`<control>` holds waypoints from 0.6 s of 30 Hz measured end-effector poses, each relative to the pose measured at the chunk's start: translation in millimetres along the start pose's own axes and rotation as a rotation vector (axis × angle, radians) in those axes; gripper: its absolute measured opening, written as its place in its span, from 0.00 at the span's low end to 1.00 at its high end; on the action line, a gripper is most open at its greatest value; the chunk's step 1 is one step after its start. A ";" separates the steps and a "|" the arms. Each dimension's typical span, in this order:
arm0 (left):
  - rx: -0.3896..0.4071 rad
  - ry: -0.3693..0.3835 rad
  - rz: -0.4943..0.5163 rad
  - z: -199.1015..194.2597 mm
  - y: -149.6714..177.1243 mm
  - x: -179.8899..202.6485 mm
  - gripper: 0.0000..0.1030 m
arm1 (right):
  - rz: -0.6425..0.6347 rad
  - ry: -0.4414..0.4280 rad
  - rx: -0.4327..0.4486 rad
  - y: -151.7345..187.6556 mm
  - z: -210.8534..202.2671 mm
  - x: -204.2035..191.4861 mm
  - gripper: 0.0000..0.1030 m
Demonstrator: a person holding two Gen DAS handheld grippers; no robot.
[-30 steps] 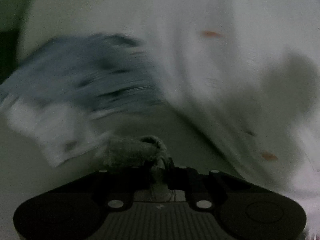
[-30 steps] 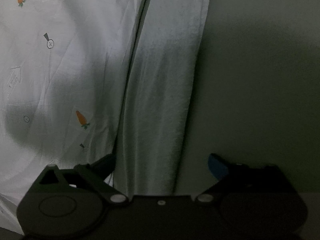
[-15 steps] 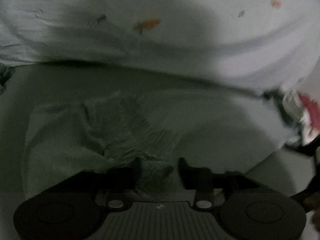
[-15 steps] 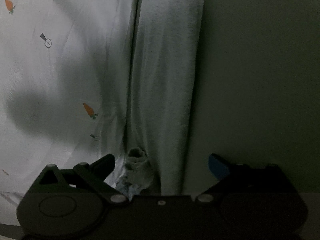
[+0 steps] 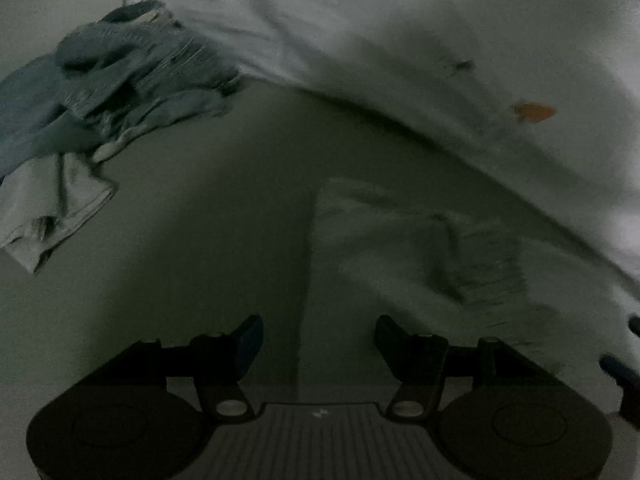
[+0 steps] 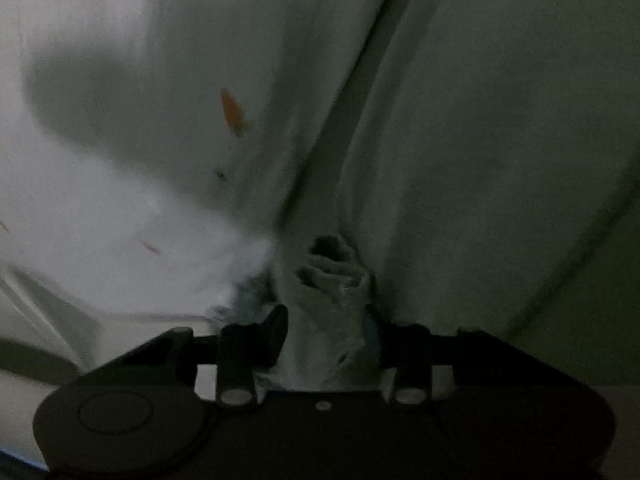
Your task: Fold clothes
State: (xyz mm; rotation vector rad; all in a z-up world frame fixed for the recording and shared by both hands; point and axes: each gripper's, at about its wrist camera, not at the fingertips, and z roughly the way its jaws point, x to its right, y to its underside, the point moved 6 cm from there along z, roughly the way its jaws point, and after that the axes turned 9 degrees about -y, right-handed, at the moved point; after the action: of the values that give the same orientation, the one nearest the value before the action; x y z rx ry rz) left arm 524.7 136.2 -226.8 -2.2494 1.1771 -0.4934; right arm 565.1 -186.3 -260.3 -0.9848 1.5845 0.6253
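Observation:
The scene is dim. A pale grey-green garment (image 5: 420,240) lies flat in the left wrist view, its ribbed hem (image 5: 492,272) to the right. My left gripper (image 5: 318,340) is open and empty just above the garment's near edge. In the right wrist view my right gripper (image 6: 326,336) is shut on a bunched fold of the same pale garment (image 6: 332,280), which runs away from the fingers as a long strip (image 6: 360,140).
A white sheet with small orange carrot prints (image 5: 532,112) covers the surface, also in the right wrist view (image 6: 120,160). A crumpled blue-grey pile of clothes (image 5: 100,92) lies at the far left. A plain grey-green surface (image 6: 520,160) lies right of the strip.
My left gripper let go of the bunched fabric and opened wide. My right gripper, open a second ago, closed on a fold of the pale garment.

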 end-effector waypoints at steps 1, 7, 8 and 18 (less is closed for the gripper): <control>-0.011 -0.008 -0.003 3.3 1.7 -1.9 0.61 | -0.044 0.033 -0.023 -2.7 15.9 -2.4 0.44; -0.049 -0.047 0.017 14.7 9.5 -5.8 0.63 | -0.241 0.129 -0.148 7.7 71.1 -11.3 0.55; -0.046 -0.050 0.017 16.5 8.9 -5.0 0.65 | -0.259 0.138 -0.178 12.9 78.8 -12.6 0.56; -0.054 -0.041 0.025 23.0 6.8 -6.1 0.69 | -0.316 0.205 -0.140 7.3 82.8 -19.0 0.10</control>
State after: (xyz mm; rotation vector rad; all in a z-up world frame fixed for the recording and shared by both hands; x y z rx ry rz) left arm 529.6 144.9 -249.4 -2.2770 1.2091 -0.4079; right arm 602.9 -109.8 -263.2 -1.4078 1.5317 0.4291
